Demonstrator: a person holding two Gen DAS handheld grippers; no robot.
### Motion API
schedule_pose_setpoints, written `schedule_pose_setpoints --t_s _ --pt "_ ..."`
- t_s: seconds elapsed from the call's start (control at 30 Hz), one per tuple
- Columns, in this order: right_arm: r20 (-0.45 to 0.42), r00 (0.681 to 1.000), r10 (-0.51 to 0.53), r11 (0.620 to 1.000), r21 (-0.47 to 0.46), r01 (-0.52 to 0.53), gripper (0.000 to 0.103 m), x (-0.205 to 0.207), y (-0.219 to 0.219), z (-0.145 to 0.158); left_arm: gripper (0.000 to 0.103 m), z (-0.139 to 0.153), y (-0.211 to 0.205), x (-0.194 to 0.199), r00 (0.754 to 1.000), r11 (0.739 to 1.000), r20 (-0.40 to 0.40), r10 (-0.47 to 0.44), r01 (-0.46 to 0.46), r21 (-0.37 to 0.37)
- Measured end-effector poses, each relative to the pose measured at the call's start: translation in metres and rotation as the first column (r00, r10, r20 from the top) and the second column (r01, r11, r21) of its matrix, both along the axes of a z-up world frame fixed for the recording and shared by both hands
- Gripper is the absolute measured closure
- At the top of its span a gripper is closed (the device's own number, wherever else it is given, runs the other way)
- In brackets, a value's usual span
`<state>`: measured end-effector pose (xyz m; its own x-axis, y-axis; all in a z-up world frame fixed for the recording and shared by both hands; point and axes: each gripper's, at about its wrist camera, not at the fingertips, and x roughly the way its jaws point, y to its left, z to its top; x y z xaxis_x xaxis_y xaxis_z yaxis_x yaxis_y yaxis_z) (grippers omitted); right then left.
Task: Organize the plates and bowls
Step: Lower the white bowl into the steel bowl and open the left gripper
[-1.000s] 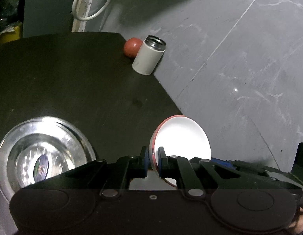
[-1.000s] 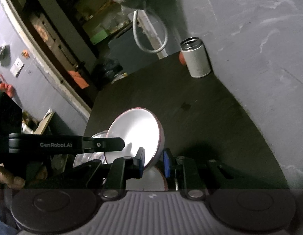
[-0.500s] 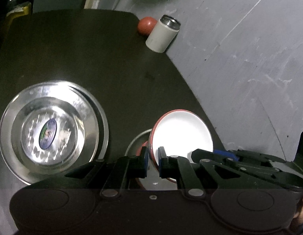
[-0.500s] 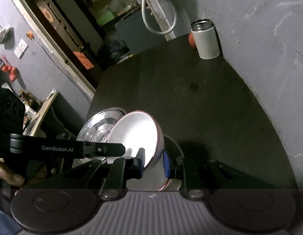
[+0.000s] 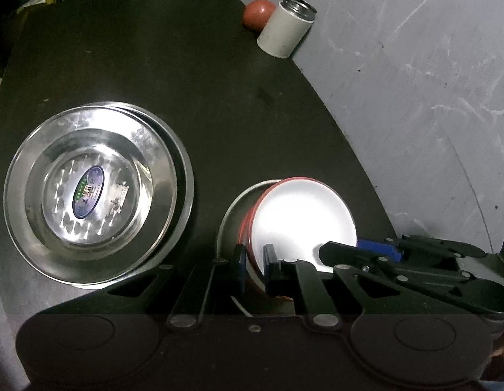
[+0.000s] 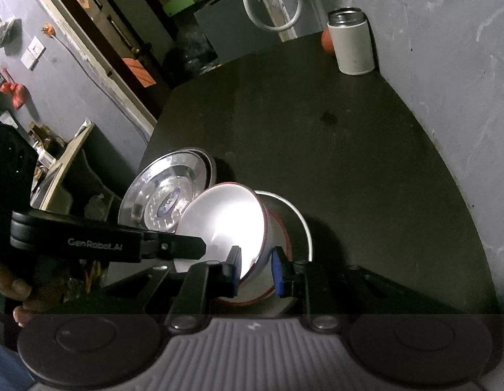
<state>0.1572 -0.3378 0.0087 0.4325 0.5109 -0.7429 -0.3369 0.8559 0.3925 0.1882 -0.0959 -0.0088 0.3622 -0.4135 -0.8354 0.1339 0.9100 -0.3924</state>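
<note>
Two tools are on one bowl right now: the left tool and the right tool each straddle the rim of the white bowl with the red edge, one finger inside and one outside. The left one looks closed on the rim; the right one shows a sliver of gap on its outer side, so whether it is truly gripping cannot be told for sure. The bowl hangs tilted directly ahead of both tools, its low side dipping into the steel bowl sitting on the dark surface beneath it. Judging by that, the step in hand is nesting the white bowl into the steel one, and it reads as nearly done. Off to the left of the left tool rests the stack of steel plates, sticker facing up, seemingly sorted. Far ahead, near the wall, stand a white canister and a red ball, well apart from the action. Next move calls for levelling the bowl, lowering it until it seats, then opening both tools and backing off without dragging the rim.
</note>
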Motion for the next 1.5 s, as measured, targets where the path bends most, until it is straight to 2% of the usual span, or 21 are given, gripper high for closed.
schedule_pose_setpoints --t_s 0.5,0.9,1.0,1.2,1.4,1.47,1.5 --pt "-0.023 1.000 0.018 0.999 -0.031 -0.019 0.079 0.002 0.003 -0.002 0.091 -0.001 -0.013 0.006 0.999 0.997 -0.024 -0.030 0.031 0.064" --pt "-0.023 0.999 0.022 0.999 -0.035 -0.023 0.077 0.002 0.003 -0.001 0.088 0.000 -0.017 0.010 0.999 0.996 -0.028 -0.041 0.043 0.075" --pt "-0.016 1.000 0.014 0.999 -0.045 -0.015 0.069 0.001 0.003 0.000 0.087 0.000 -0.018 0.009 0.999 0.996 -0.025 -0.041 0.043 0.074" --pt "-0.018 1.000 0.011 0.999 -0.036 -0.012 0.068 0.000 0.002 0.001 0.087 -0.001 -0.016 0.006 0.999 0.996 -0.024 -0.040 0.042 0.073" --pt "-0.006 1.000 0.000 1.000 -0.031 0.000 0.068 -0.001 -0.001 0.002 0.077 0.004 -0.012 0.002 1.000 0.997 -0.008 -0.022 0.023 0.067" --pt "0.001 1.000 -0.008 1.000 -0.027 0.008 0.062 -0.002 -0.003 0.003 0.072 0.007 -0.008 0.000 1.000 0.998 0.002 -0.015 0.015 0.056" --pt "0.007 1.000 -0.013 1.000 -0.026 0.013 0.060 -0.003 -0.004 0.004 0.064 0.009 -0.007 -0.002 1.000 0.998 0.008 -0.010 0.010 0.056"
